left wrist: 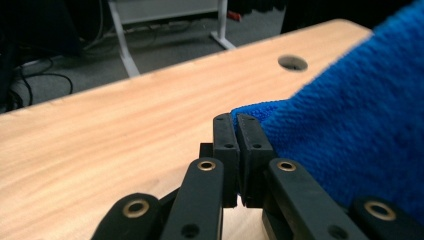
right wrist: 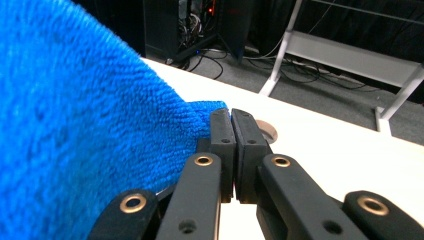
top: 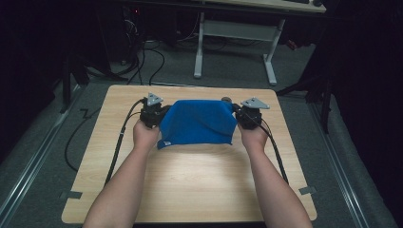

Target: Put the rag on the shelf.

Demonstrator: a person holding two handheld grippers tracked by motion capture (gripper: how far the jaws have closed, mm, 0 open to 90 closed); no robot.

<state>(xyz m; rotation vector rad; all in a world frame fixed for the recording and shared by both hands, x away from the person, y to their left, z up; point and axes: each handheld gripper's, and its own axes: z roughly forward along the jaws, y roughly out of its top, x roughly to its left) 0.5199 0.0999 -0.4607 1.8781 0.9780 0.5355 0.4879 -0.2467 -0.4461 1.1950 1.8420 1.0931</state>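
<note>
A blue towel [top: 197, 121] hangs stretched between my two grippers over the far half of the wooden table [top: 190, 180]. My left gripper [top: 153, 113] is shut on the towel's left corner; in the left gripper view the jaws are pressed together on the blue towel [left wrist: 350, 125] at the left gripper [left wrist: 235, 122]. My right gripper [top: 248, 114] is shut on the right corner, and in the right gripper view the blue towel [right wrist: 75, 125] drapes away to the left of the right gripper [right wrist: 231, 117]. Its lower edge reaches the tabletop.
A round cable hole [left wrist: 292, 62] sits near the table's far edge. Beyond the table stands a white desk frame [top: 235, 42], with cables [top: 142, 61] on the grey floor. Black cables trail from both grippers along the table's sides.
</note>
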